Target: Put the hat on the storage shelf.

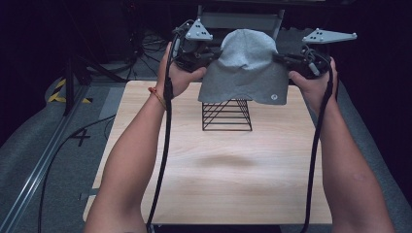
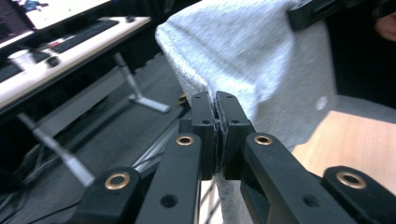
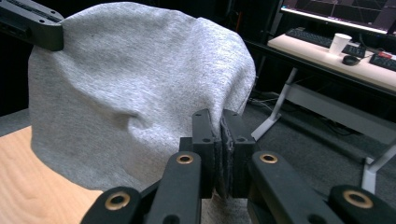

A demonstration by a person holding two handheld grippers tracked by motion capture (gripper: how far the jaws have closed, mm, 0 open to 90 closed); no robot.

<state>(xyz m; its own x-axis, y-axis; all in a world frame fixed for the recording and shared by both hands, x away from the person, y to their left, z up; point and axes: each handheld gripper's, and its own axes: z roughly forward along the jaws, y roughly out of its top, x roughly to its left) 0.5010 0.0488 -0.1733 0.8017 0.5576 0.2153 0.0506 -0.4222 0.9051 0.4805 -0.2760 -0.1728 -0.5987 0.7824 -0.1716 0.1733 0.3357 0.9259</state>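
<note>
A grey knit beanie [image 1: 245, 68] hangs in the air above the far half of the wooden table [image 1: 214, 160], stretched between both grippers. My left gripper [image 1: 206, 58] pinches its left edge, my right gripper [image 1: 282, 58] its right edge. In the left gripper view the black jaws [image 2: 217, 105] are shut on the beanie's grey fabric [image 2: 252, 60]. Across in the right gripper view the jaws [image 3: 220, 122] clamp the beanie's other edge [image 3: 135, 88]. A small round white badge [image 1: 273, 96] shows on the beanie's lower right. A black wire stand [image 1: 227, 115] sits on the table just below it.
Cables [image 1: 165, 145] trail from both grippers along the forearms to the near edge. A metal rail [image 1: 39, 170] runs along the floor at left. A desk with a keyboard and cup [image 3: 340, 43] stands beyond the table.
</note>
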